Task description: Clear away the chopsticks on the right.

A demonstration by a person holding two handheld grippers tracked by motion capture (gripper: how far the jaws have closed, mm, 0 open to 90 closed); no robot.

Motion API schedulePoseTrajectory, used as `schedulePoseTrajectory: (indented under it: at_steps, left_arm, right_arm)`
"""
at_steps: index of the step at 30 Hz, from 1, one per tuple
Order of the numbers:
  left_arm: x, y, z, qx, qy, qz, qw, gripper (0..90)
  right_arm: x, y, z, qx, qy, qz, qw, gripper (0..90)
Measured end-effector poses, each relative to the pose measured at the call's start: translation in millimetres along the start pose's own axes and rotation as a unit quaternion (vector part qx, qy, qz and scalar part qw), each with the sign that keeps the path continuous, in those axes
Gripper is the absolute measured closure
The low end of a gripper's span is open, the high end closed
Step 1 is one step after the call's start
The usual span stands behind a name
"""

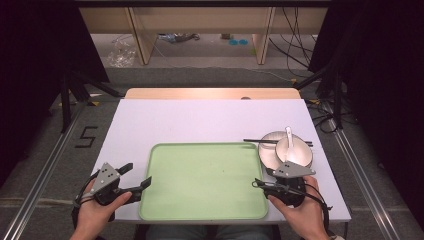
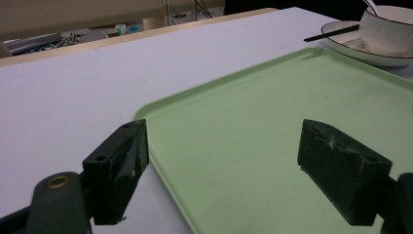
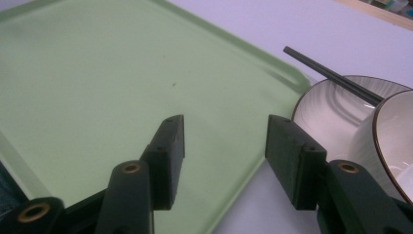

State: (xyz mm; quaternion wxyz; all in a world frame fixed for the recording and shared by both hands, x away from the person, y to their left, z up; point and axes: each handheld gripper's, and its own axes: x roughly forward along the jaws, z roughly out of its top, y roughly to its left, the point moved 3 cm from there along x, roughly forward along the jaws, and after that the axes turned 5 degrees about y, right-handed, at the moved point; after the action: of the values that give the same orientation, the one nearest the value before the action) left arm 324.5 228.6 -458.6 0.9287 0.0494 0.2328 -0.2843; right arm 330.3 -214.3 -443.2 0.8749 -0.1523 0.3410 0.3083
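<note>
A flat pale-green plastic tray (image 1: 205, 180) with a raised rim lies in the middle of the white surface (image 1: 180, 120), its long axis running side to side across the person's front. It serves as the landmark here. Off its far right corner sits a white ceramic plate (image 1: 267, 145) carrying a white ribbed bowl (image 1: 295, 150) with a white spoon (image 1: 289, 134) standing in it and a pair of black chopsticks (image 1: 260, 141) laid across the plate's rim.

The right gripper (image 1: 265, 184) hovers over the tray's right edge, its fingers (image 3: 170, 146) spread wide with nothing between them; in the right gripper view the tray's rim runs between them and the plate and bowl lie just to the right. The left gripper (image 1: 136, 179) hangs at the tray's left edge, fingers (image 2: 122, 161) likewise released and empty, straddling the rim near the tray's near-left corner.

The crockery lies well away from the left gripper, across the whole tray, and close beside the right one, so the right hand seems the natural one to reach for the bowl and plate.
</note>
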Motion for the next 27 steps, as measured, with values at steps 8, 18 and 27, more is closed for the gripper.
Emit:
schedulePoseTrajectory:
  at_steps: [8, 18, 27]
  left_arm:
    - [-0.1, 0.5, 0.2, 0.000, -0.002, 0.001, 1.0000, 18.8]
    - [0.5, -0.1, 0.5, -0.003, -0.002, 0.002, 1.0000, 18.8]
    - [0.1, 0.3, 0.0, -0.005, -0.002, 0.000, 1.0000, 18.9]
  right_arm:
    - [-0.1, -14.0, 7.9, 0.025, -0.031, -0.029, 0.9988, 40.4]
    - [4.7, -57.5, 30.4, 0.055, -0.033, -0.077, 0.9950, 71.9]
    - [32.0, -84.4, 51.6, 0.111, 0.064, -0.101, 0.9865, 90.0]
